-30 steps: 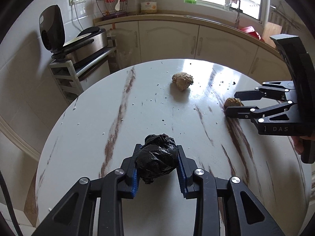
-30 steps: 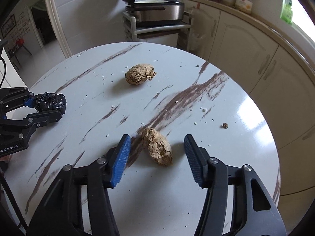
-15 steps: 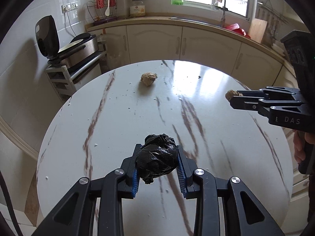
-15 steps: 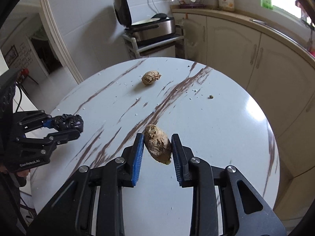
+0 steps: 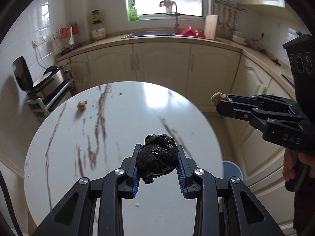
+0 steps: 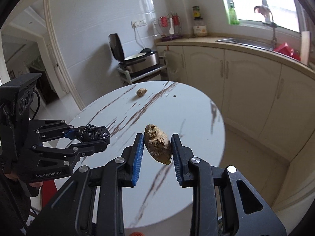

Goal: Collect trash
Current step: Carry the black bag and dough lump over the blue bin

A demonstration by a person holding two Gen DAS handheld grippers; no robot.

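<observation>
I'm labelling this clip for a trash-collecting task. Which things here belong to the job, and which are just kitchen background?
Job:
crumpled black plastic wad in left hand-held gripper
brown paper lump in right hand-held gripper
small brown lump on round marble table

Background:
green bottle
silver cooker

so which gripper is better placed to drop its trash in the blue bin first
Right. The right gripper holds its brown crumpled lump past the white round table's edge, nearer the blue bin; the left gripper, shut on the black plastic wad, hangs over the tabletop.
</observation>
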